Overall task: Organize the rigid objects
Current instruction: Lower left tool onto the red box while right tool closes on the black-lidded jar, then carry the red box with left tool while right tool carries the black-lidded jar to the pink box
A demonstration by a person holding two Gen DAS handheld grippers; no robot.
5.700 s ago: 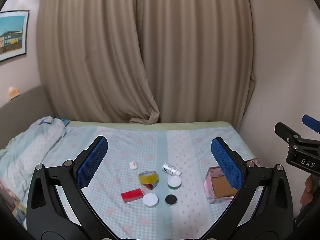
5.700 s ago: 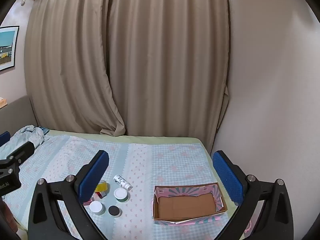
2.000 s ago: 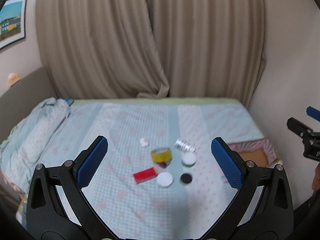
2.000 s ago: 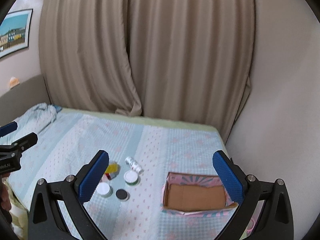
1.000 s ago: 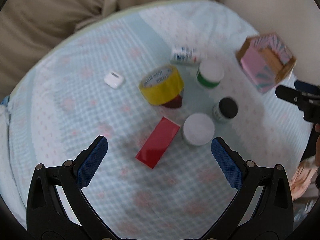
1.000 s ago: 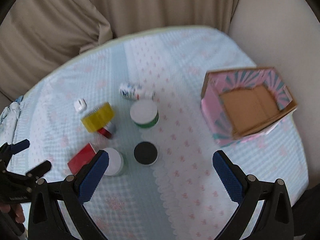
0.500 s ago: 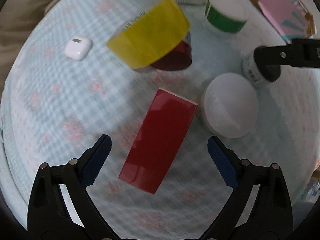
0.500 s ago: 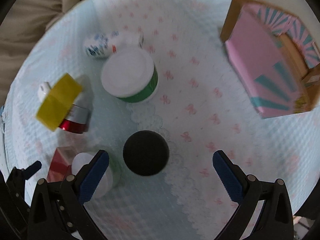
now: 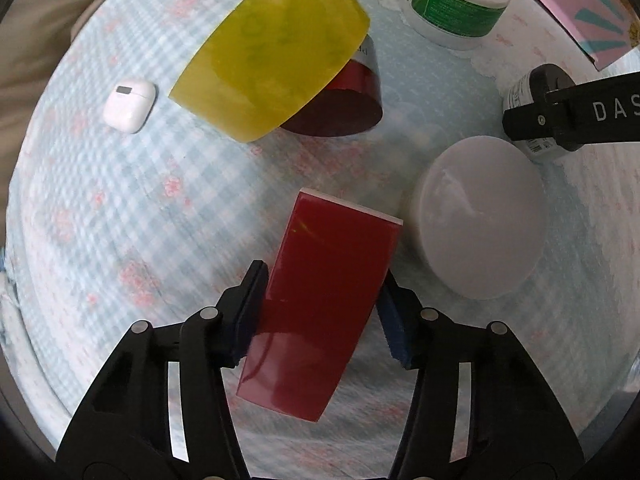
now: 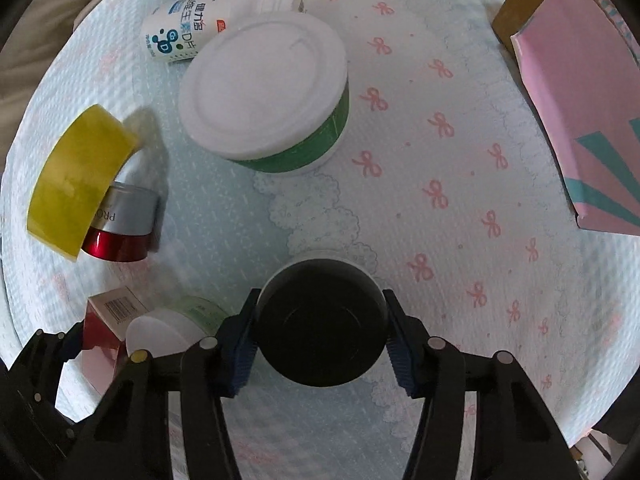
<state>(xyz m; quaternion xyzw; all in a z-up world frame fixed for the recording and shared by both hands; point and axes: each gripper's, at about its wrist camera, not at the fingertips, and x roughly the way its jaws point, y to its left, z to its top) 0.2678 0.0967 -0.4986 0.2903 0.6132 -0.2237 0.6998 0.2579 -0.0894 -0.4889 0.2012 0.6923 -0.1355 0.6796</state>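
A flat red box [image 9: 332,264] lies on the blue patterned bedspread [image 9: 140,208]. My left gripper [image 9: 322,312] points down over it, its jaws closing, and both blue pads touch the box's long sides. A small jar with a black lid [image 10: 320,320] stands upright between the pads of my right gripper [image 10: 320,328], whose jaws are also closing and touch the lid's rim on both sides. In the left wrist view the same black-lidded jar [image 9: 524,92] shows partly behind a black finger [image 9: 568,116] of the right gripper.
A white-lidded jar [image 9: 480,224] stands just right of the red box. A yellow tape roll [image 9: 272,48] leans on a red and silver can [image 9: 344,104]; a white earbud case [image 9: 129,106] lies left. A green-labelled tub [image 10: 268,92], a white bottle [image 10: 192,24] and the pink cardboard box [image 10: 580,100] lie further off.
Both grippers have dropped toward the bed and turned to look down. Their jaws went from wide apart to closed in, the left around the red box, the right around the black-lidded jar.
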